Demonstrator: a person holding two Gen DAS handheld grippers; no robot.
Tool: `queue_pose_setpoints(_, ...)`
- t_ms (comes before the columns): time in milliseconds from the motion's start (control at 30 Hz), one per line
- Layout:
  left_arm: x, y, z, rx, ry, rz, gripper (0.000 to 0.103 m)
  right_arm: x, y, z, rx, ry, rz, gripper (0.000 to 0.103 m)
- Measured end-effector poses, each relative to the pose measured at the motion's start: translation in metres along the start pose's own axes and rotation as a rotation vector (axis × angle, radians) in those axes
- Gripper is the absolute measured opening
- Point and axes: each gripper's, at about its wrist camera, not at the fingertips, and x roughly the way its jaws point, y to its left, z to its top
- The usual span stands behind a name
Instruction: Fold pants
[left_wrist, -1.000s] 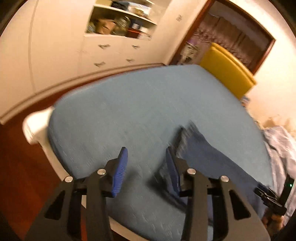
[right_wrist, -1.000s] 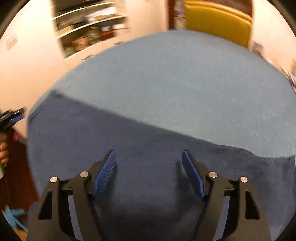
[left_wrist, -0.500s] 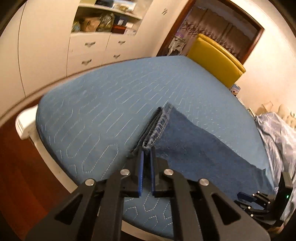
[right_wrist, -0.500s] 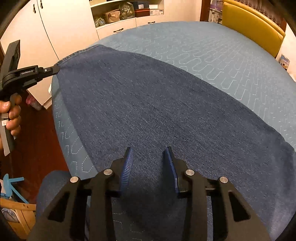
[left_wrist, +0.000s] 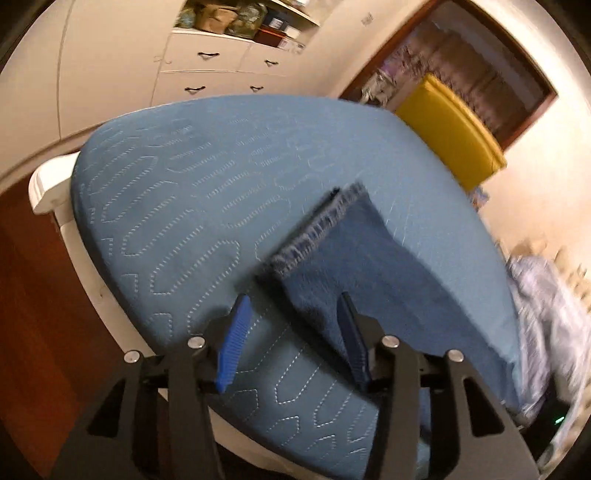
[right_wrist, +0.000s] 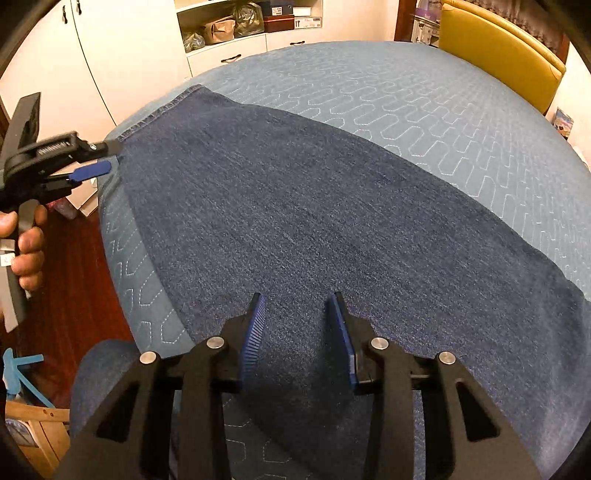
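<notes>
Blue quilted bed, white cabinets behind. Jeans run lengthwise between both grippers; left gripper and right gripper jaws released.

The pants run off the bottom and right edges of the right wrist view, so the far end is unseen. In the left wrist view, the crumpled pale bedding at right is smeared by motion blur, and shelf items are unreadable.

Both wrist views low over bed
</notes>
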Motion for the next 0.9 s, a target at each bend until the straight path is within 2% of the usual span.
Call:
queue_pose_setpoints(33,0.005,-0.001,-0.001,0.022,0.006,0.022,0.047,0.0,0.0,0.0,-0.001,0.0,0.0,0.037)
queue_pose_setpoints(100,0.014,0.003,-0.001,0.032,0.006,0.059,0.034,-0.001,-0.001,0.0,-0.001,0.003,0.004,0.037)
queue_pose_setpoints(167,0.012,0.009,-0.001,0.002,-0.003,0.04,0.032,-0.004,-0.003,0.002,0.012,0.01,0.016,0.037)
queue_pose_setpoints(267,0.012,0.014,-0.002,0.009,-0.008,0.031,0.031,-0.017,-0.015,0.017,0.054,-0.031,0.029,0.037)
queue_pose_setpoints(333,0.012,0.018,-0.004,-0.001,-0.015,0.016,0.032,-0.021,-0.025,0.035,0.08,-0.058,0.011,0.037)
queue_pose_setpoints(433,0.01,0.031,-0.004,-0.077,-0.023,-0.059,0.037,-0.016,-0.039,0.073,0.123,-0.081,-0.023,0.037)
queue_pose_setpoints(500,0.009,0.038,-0.006,-0.128,-0.021,-0.117,0.046,0.001,-0.039,0.097,0.099,-0.062,-0.048,0.036)
queue_pose_setpoints(600,0.004,0.04,-0.014,-0.162,-0.009,-0.187,0.051,0.032,-0.038,0.117,0.049,-0.014,-0.11,0.032)
queue_pose_setpoints(700,0.004,0.036,-0.028,-0.16,0.0,-0.246,0.055,0.06,-0.046,0.119,0.07,0.045,-0.137,0.032)
queue_pose_setpoints(767,0.003,0.037,-0.032,-0.155,-0.022,-0.258,0.055,0.063,-0.047,0.116,0.066,0.026,-0.14,0.032)
queue_pose_setpoints(900,0.009,0.048,-0.027,-0.24,-0.034,-0.31,0.055,0.064,-0.048,0.117,0.064,0.036,-0.148,0.032)
